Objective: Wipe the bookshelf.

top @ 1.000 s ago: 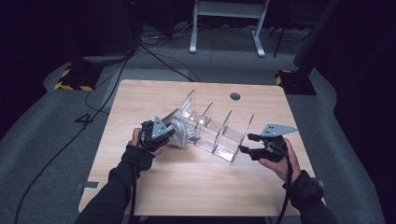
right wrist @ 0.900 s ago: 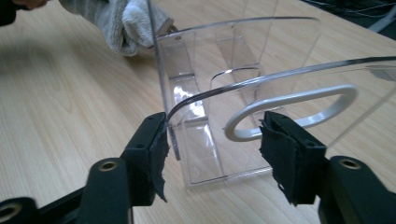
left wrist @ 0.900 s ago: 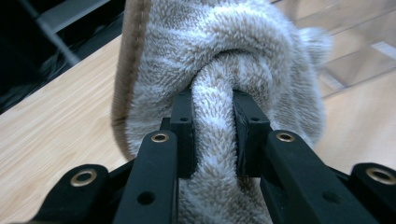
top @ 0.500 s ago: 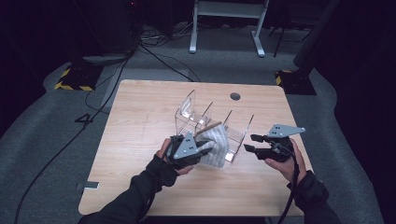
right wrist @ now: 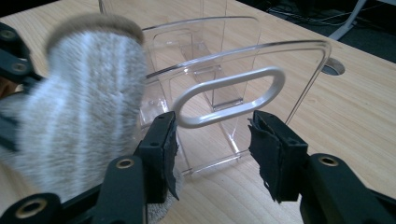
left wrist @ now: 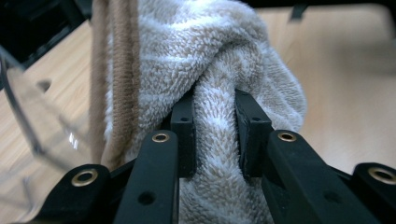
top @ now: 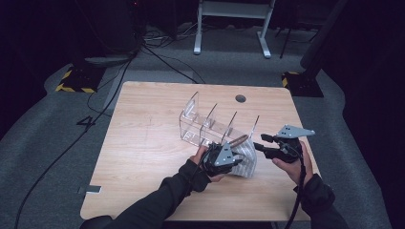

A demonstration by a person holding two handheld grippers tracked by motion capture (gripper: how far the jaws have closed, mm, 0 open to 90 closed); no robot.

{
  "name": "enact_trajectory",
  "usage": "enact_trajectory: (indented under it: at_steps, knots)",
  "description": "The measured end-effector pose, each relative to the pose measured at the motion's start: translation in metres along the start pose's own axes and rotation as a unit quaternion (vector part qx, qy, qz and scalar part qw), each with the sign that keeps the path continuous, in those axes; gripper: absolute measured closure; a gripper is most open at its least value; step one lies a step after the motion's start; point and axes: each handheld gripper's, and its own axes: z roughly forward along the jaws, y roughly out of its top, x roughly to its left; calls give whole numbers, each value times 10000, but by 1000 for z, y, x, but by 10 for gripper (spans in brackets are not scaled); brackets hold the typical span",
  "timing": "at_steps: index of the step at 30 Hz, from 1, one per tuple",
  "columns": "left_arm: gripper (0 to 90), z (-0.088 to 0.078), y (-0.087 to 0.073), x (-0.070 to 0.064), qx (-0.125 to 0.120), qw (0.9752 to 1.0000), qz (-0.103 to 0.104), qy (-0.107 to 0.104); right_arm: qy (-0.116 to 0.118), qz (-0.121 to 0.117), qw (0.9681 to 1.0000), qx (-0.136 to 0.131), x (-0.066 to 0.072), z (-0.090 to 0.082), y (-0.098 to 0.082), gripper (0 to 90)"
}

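One pale wooden table on grey carpet, dark room

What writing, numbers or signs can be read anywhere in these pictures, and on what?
"4": white numeral on the grey floor left of the table.
Yellow-and-black hazard stripes, no words, on a floor plate behind it.
Towel, clear rack, both claws: no text seen.

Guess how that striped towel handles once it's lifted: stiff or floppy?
Probably floppy: the towel bunches into a fold where the left gripper pinches it, and its free end droops to the table. Likely light, since one pinch carries it. The fluffy pile should resist slipping.
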Motion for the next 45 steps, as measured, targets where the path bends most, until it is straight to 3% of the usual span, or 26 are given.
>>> enact_trajectory:
  at_steps: [3,5,7,9,11,14,16,17,20,22,25,29,31,32,33,34,35,36,38,39,40,41,42,44,45]
  knots:
    - [734,0,-22,10,382,9991,-168,71,41,-35,10000,-5,2,0,0,506]
    - [733,-3,-30,14,471,9985,-258,61,60,-21,10000,-6,1,0,0,505]
    - [733,-13,-48,23,648,9969,-430,96,77,28,10000,34,0,1,-2,501]
    - [734,-22,-55,26,788,9958,-423,200,70,12,10000,68,0,2,-3,498]
    - [734,-28,-59,28,800,9954,-466,234,47,16,10000,83,0,2,-4,497]
    - [735,-53,-70,34,795,9942,-624,377,27,46,10000,83,-2,-1,-5,490]
    - [735,-76,-76,38,687,9933,-677,641,2,100,9999,43,-3,-4,-7,483]
    - [735,-76,-76,38,687,9933,-677,641,2,100,9999,43,-3,-4,-7,483]
    - [734,-94,-77,45,389,9922,-847,827,-49,138,9999,67,-5,-5,-10,480]
    - [734,-99,-71,50,-1,9932,-892,746,-56,137,9998,101,-6,-4,-11,479]
    - [733,-96,-49,48,-352,9962,-603,513,-62,127,9997,175,-5,-1,-12,478]
    - [732,-85,-35,44,-464,9974,-392,392,-24,124,9997,215,-5,2,-14,477]
    - [733,-71,-27,44,-363,9979,-265,468,-34,130,9996,266,-6,4,-16,476]
    - [732,-71,-27,44,-363,9979,-265,468,-24,144,9995,273,-7,4,-17,476]
    - [733,-63,-27,49,-238,9974,-230,636,-27,144,9995,296,-7,5,-17,476]
    - [733,-62,-30,55,-252,9971,-367,619,-40,127,9994,307,-6,5,-18,476]
    - [733,-62,-30,55,-252,9971,-367,619,-40,127,9994,307,-6,5,-18,476]
    - [733,-62,-34,60,-286,9959,-582,636,-41,120,9994,309,-6,5,-18,476]
    - [733,-65,-39,65,-134,9950,-559,820,-62,96,9995,305,-6,4,-18,474]
    - [733,-70,-46,70,-34,9928,-644,1006,-45,116,9995,304,-7,3,-19,472]
    - [733,-70,-46,70,-34,9928,-644,1006,-45,116,9995,304,-7,3,-19,472]
    - [732,-79,-56,80,46,9887,-795,1271,-76,132,9993,343,-8,3,-21,467]
    - [733,-79,-56,80,46,9887,-795,1271,-82,138,9993,343,-8,2,-21,466]
    - [732,-94,-63,90,-36,9841,-1060,1424,-107,158,9993,307,-9,0,-21,466]
    - [733,-94,-63,90,-36,9841,-1060,1424,-107,158,9993,307,-9,0,-21,466]
